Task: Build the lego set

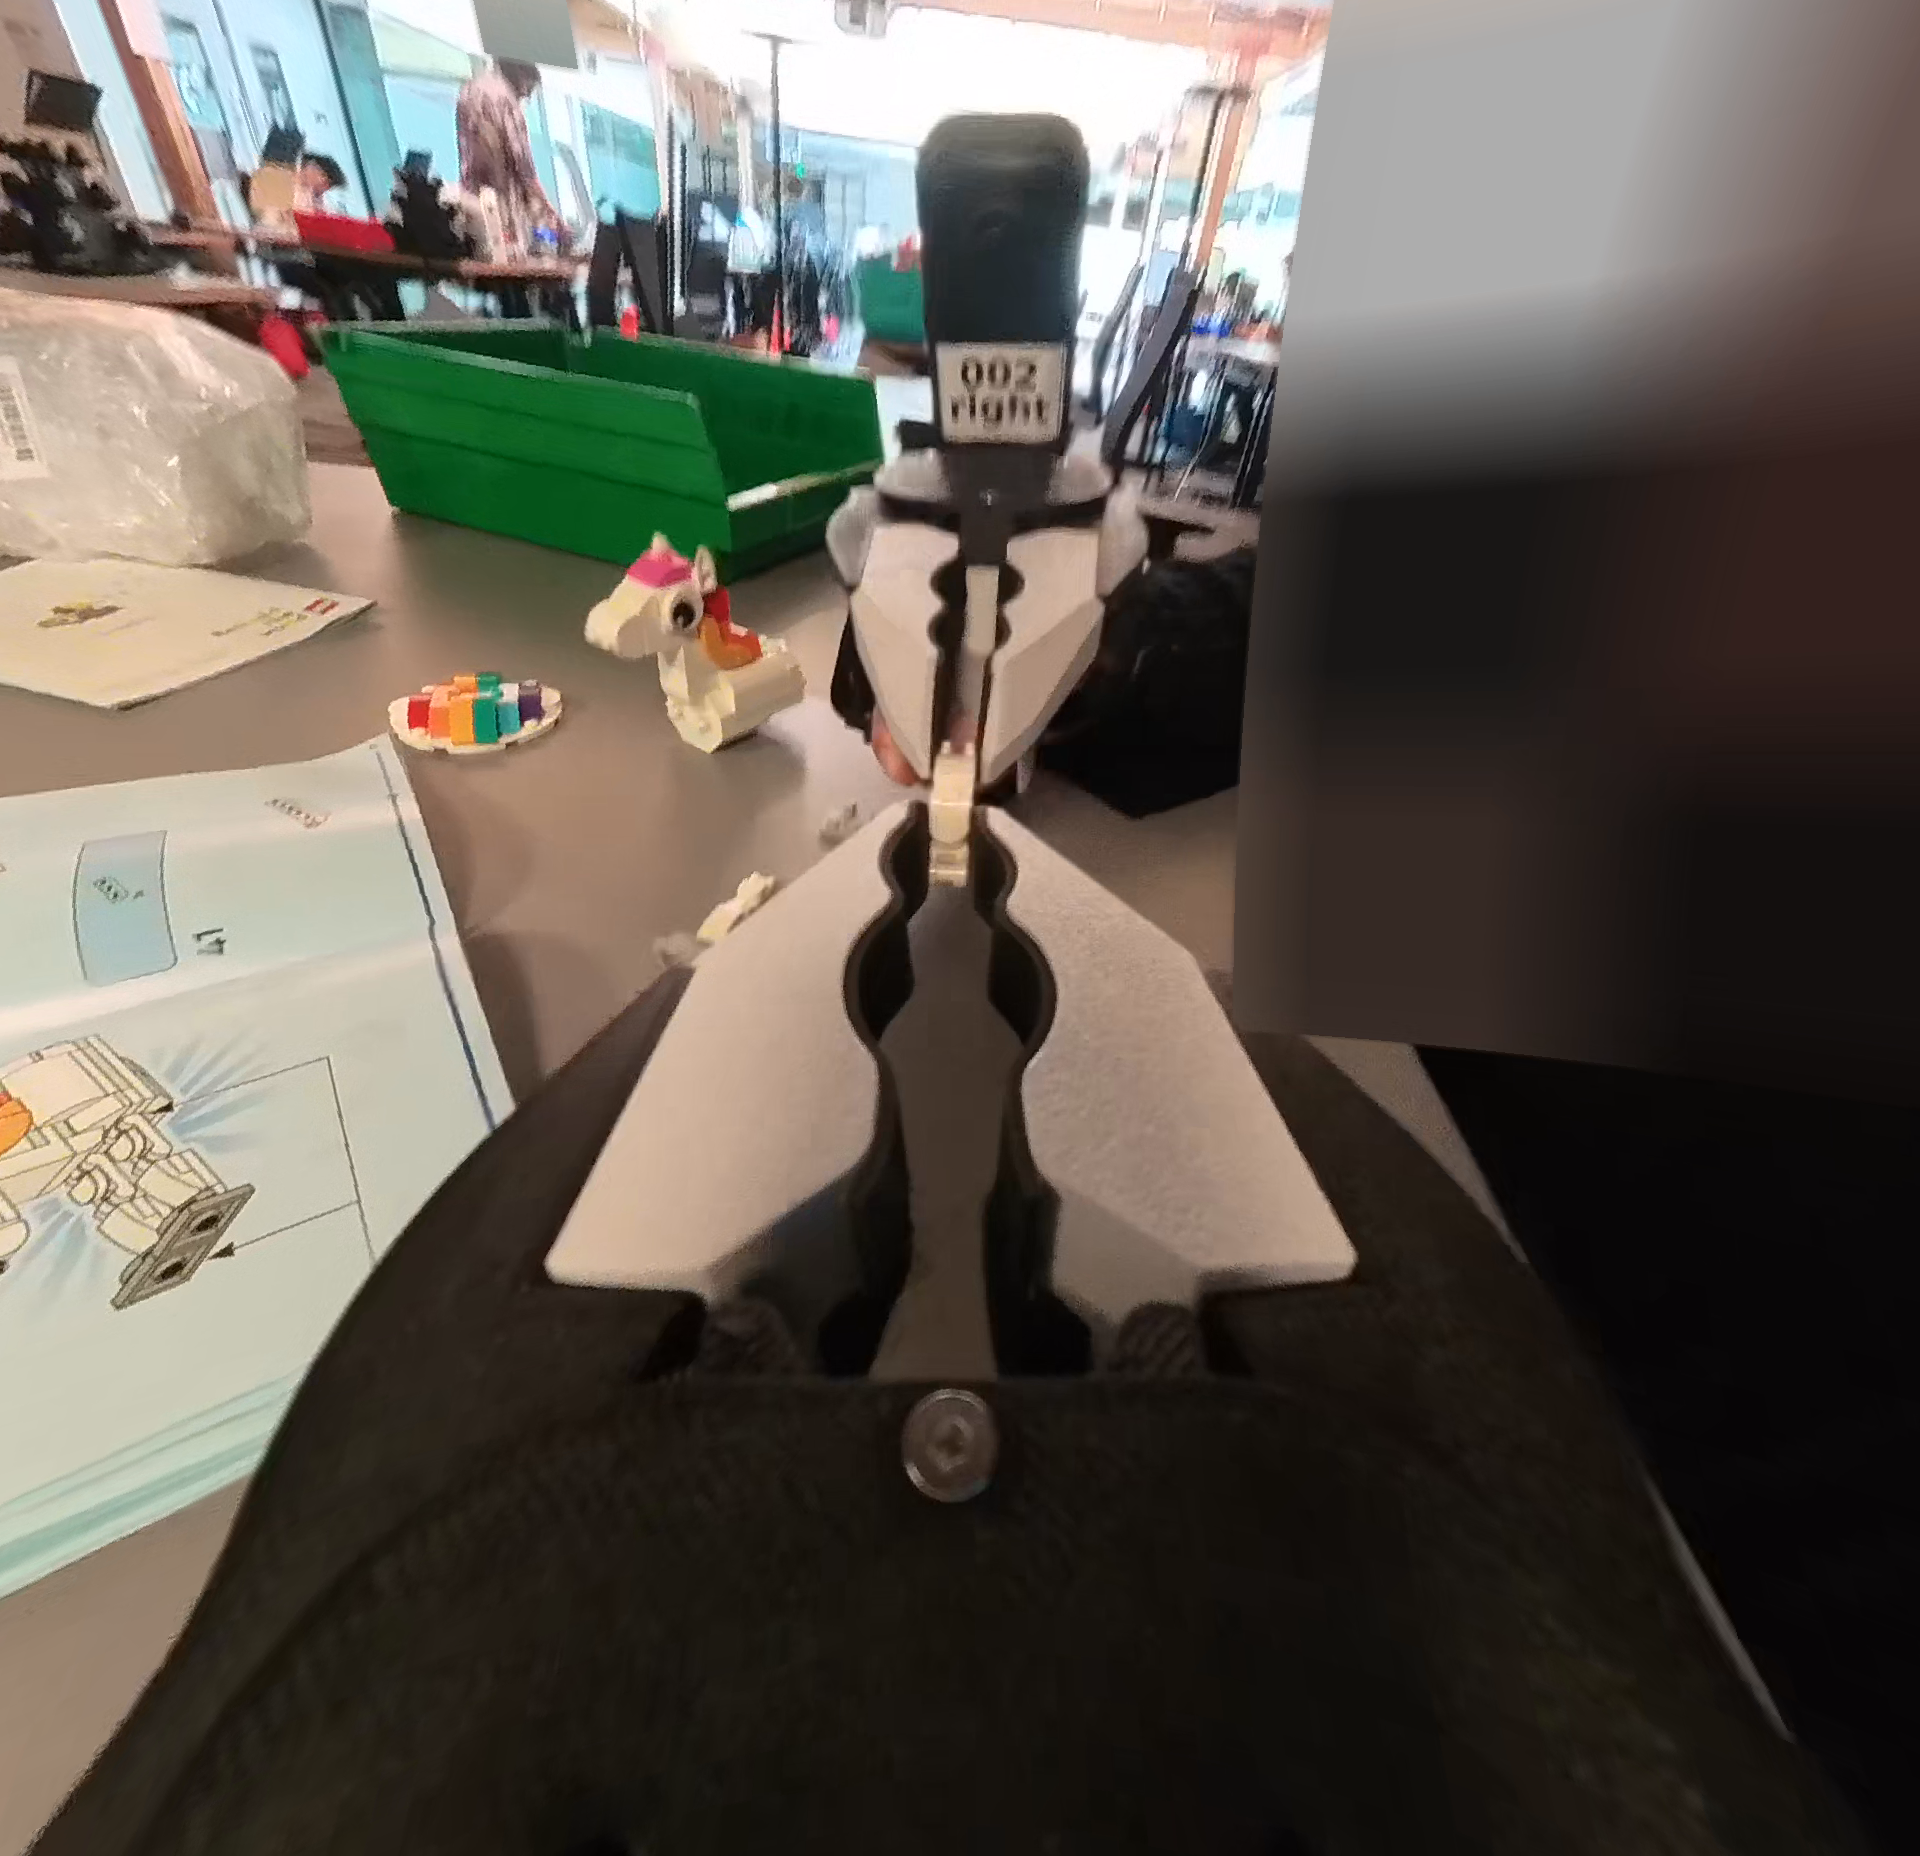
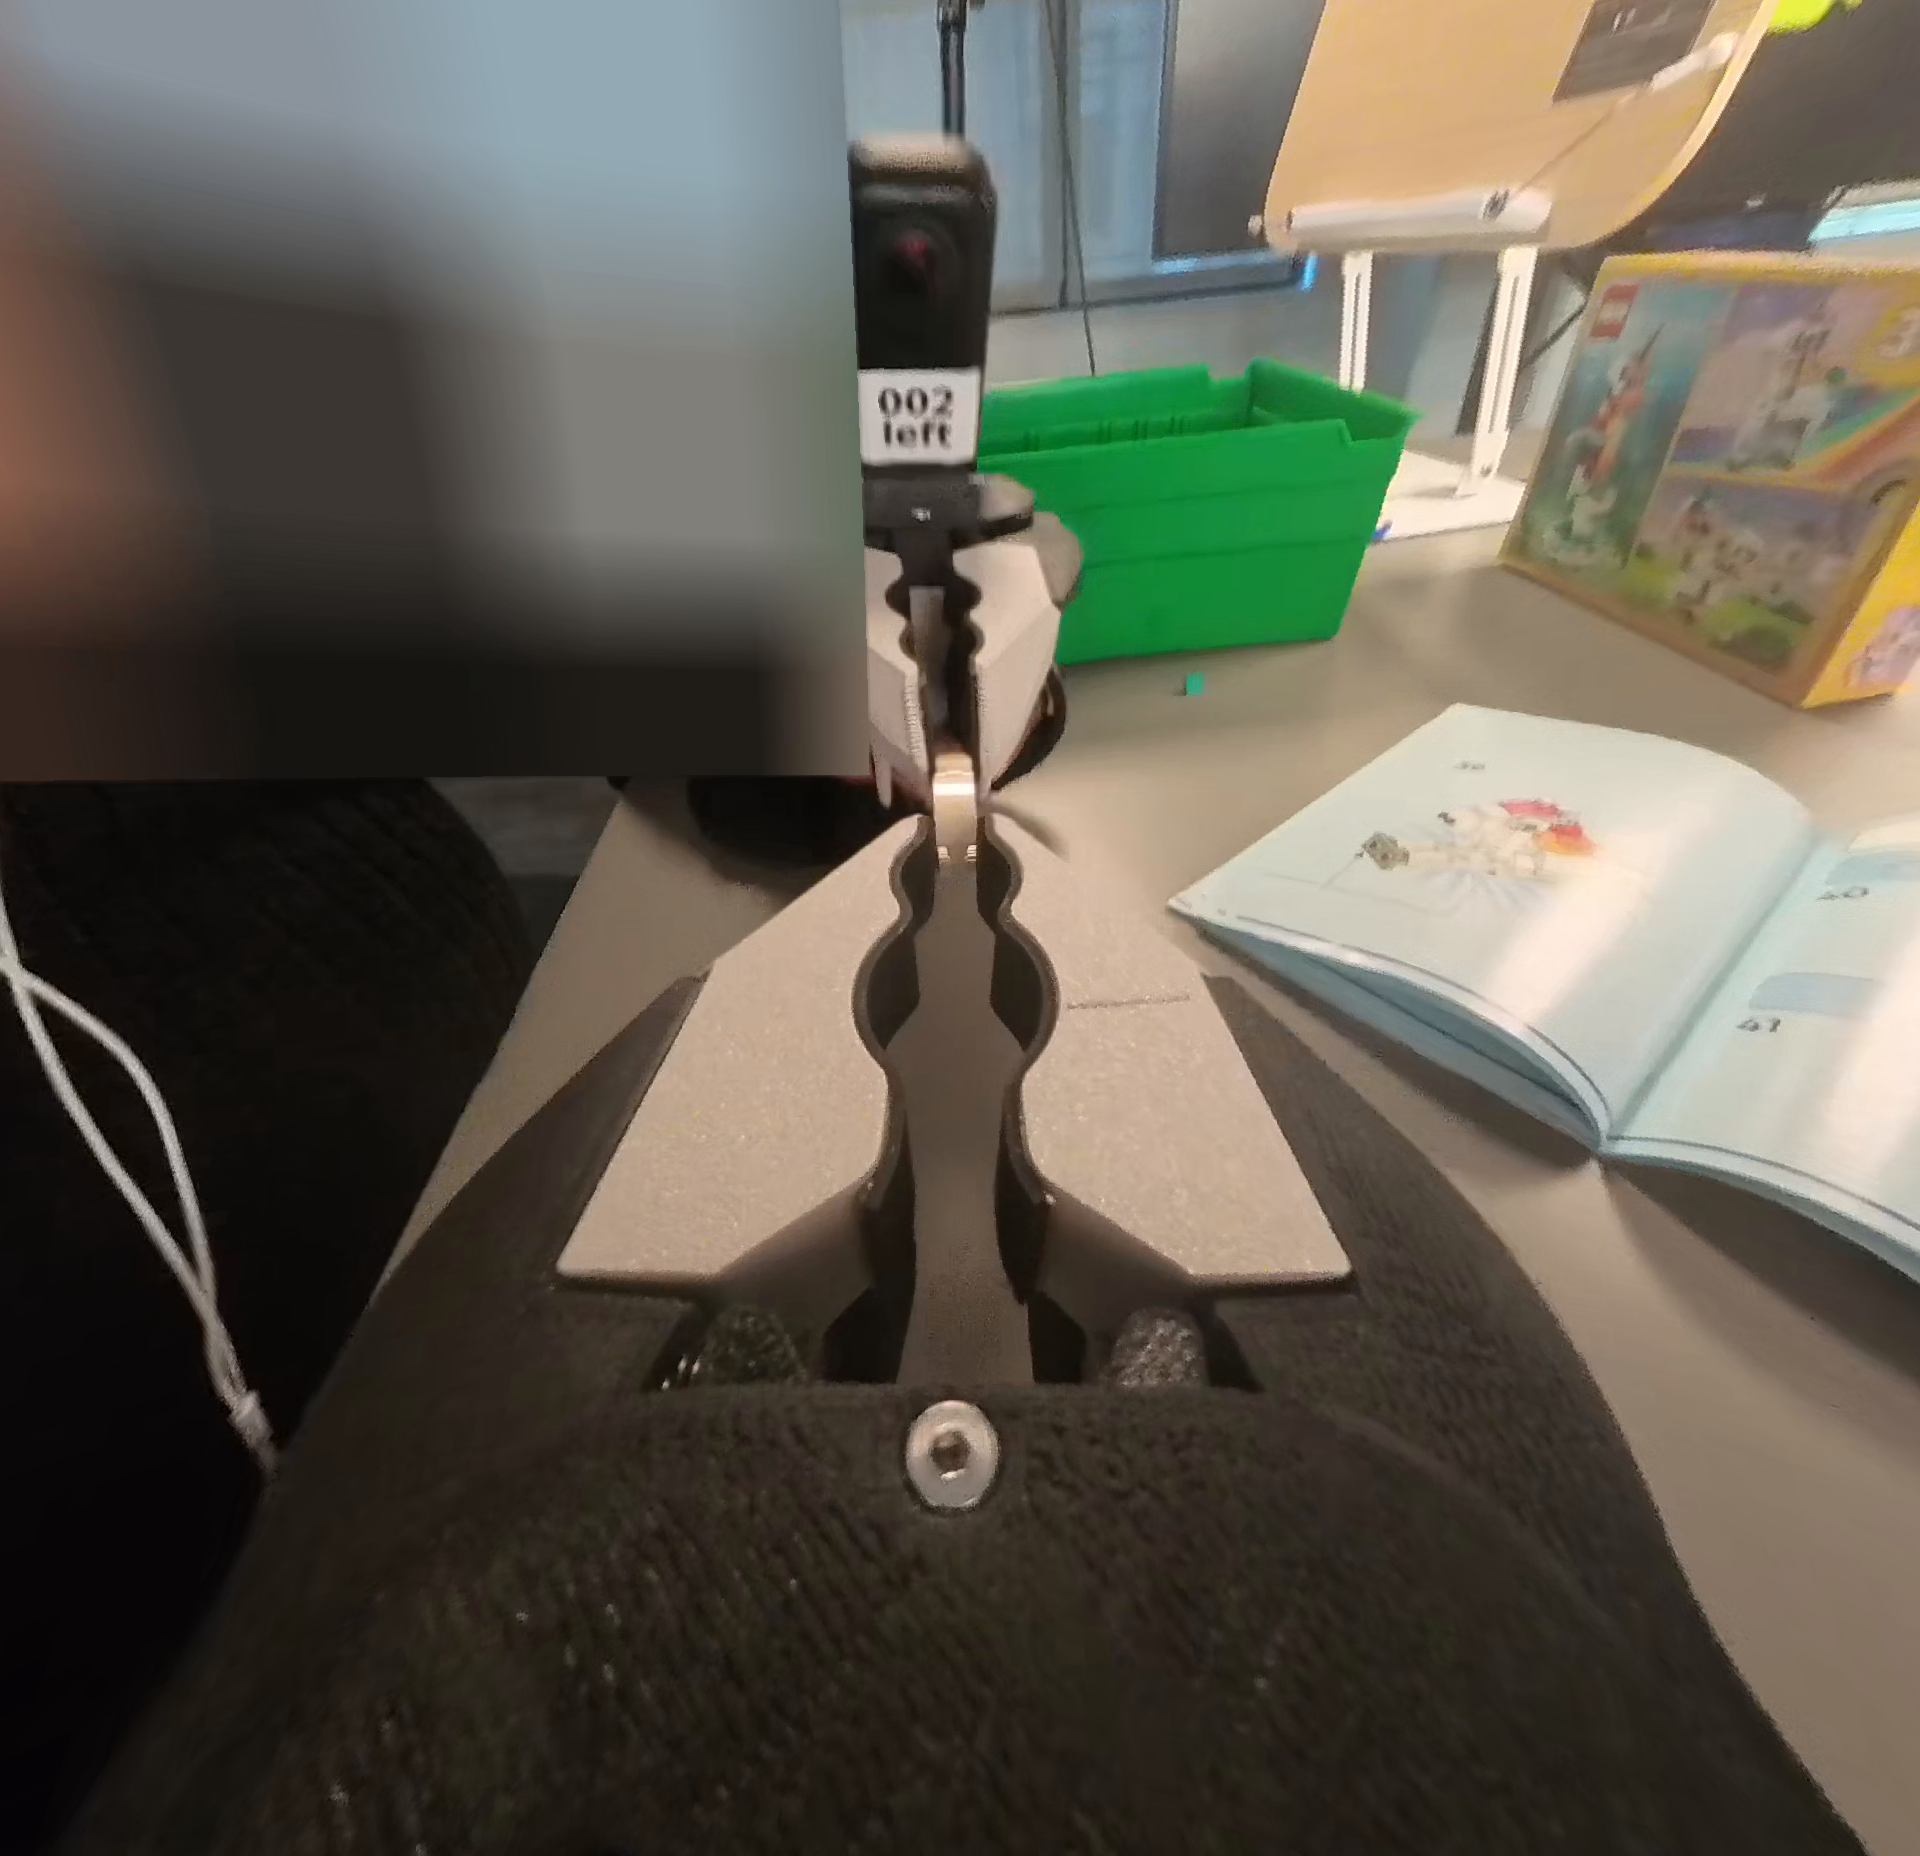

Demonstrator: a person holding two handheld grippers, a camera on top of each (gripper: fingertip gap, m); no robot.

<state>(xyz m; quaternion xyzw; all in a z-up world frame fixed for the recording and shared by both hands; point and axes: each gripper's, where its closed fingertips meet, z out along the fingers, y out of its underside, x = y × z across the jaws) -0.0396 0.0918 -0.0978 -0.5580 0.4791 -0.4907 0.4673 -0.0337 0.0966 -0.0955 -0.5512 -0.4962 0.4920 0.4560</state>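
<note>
My left gripper (image 1: 948, 856) and my right gripper (image 2: 956, 850) face each other tip to tip above the grey table. Both are shut on a small white lego piece (image 1: 950, 819), which also shows in the right wrist view (image 2: 955, 807). I cannot tell whether it is one piece or two joined. The right gripper (image 1: 951, 757) shows opposite in the left wrist view, and the left gripper (image 2: 948, 752) in the right wrist view. A white lego animal (image 1: 696, 653) with a pink top stands on the table. A round white plate with rainbow bricks (image 1: 478, 713) lies beside it.
An open instruction booklet (image 1: 208, 1027) lies at the left and also shows in the right wrist view (image 2: 1558, 933). A green bin (image 1: 603, 424) stands behind. Loose white pieces (image 1: 738, 907) lie near the grippers. A plastic bag (image 1: 135, 435), a second leaflet (image 1: 156, 627) and the set box (image 2: 1745, 456) stand around.
</note>
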